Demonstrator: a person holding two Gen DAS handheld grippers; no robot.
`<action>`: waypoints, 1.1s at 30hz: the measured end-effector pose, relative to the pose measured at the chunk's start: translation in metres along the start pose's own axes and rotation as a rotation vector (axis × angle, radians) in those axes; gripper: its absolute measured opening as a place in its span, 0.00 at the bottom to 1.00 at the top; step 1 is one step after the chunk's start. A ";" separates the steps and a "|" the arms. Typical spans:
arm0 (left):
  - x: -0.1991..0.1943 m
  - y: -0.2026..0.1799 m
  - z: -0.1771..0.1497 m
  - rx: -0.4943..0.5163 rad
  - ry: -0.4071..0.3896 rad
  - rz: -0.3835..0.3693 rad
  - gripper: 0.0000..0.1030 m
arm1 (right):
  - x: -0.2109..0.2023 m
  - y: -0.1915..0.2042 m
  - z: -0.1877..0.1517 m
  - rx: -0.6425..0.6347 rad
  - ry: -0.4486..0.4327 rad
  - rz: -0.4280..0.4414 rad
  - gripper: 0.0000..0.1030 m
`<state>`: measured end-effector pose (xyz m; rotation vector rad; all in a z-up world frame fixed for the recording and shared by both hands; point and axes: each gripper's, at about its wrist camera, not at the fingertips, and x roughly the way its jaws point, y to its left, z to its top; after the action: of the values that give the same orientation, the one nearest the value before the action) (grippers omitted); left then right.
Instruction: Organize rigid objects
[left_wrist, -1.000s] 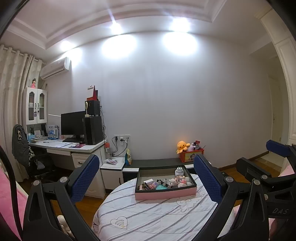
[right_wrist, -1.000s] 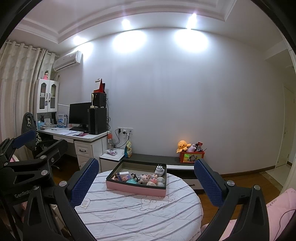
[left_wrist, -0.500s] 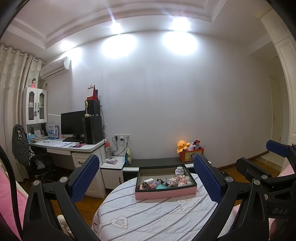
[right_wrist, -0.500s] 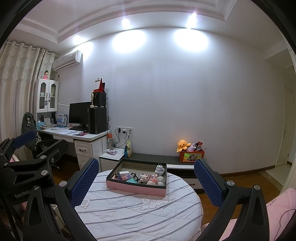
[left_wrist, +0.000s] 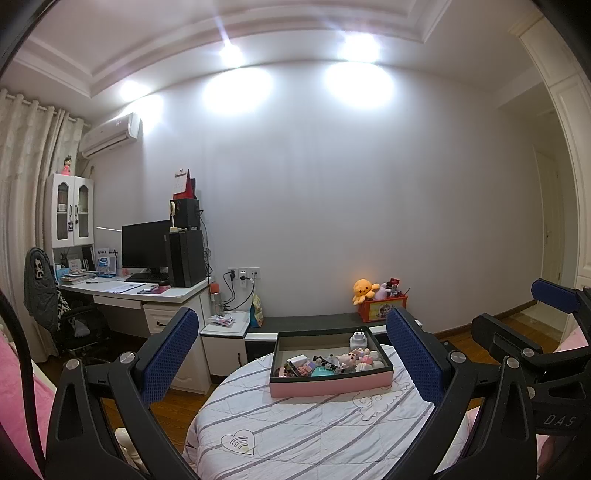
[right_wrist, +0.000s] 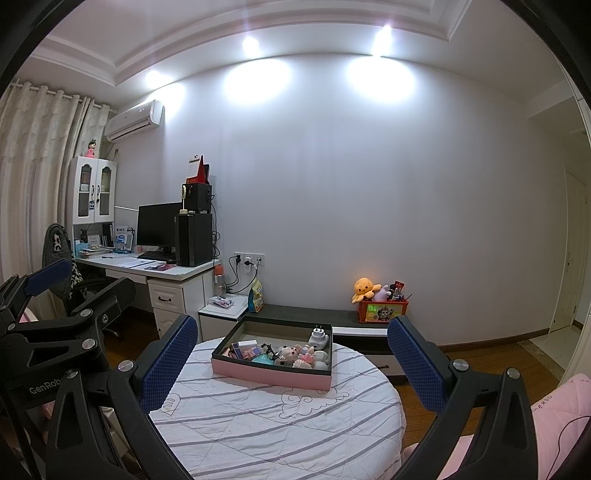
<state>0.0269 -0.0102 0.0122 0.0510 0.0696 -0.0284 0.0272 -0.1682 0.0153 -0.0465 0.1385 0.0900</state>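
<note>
A shallow pink box (left_wrist: 328, 386) (right_wrist: 269, 374) with a dark rim sits at the far side of a round surface covered in a striped quilt (left_wrist: 306, 424) (right_wrist: 277, 424). Inside lie several small items: a white plug adapter (left_wrist: 358, 338) (right_wrist: 319, 336), a small doll (left_wrist: 351, 359) (right_wrist: 291, 353), a teal piece and little boxes. My left gripper (left_wrist: 291, 354) is open, held back from the box, nothing between its blue pads. My right gripper (right_wrist: 291, 354) is open too, equally far back. Each gripper shows at the edge of the other's view.
A white desk (left_wrist: 147, 291) with monitor and speakers stands left, an office chair (left_wrist: 48, 295) beside it. A low dark bench (left_wrist: 314, 321) behind the round surface carries a red toy bin (left_wrist: 382, 308) with a yellow plush. Wooden floor to the right.
</note>
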 end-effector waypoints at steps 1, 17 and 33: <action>0.000 0.000 0.000 0.000 -0.001 0.001 1.00 | 0.000 0.000 0.000 0.000 0.000 0.001 1.00; 0.000 0.000 0.000 0.001 -0.001 0.002 1.00 | 0.000 0.001 -0.001 0.000 -0.001 0.000 1.00; 0.000 0.002 0.000 0.002 -0.004 0.006 1.00 | -0.001 0.002 -0.001 0.001 -0.002 0.001 1.00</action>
<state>0.0274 -0.0083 0.0119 0.0530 0.0656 -0.0228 0.0256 -0.1659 0.0144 -0.0458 0.1368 0.0911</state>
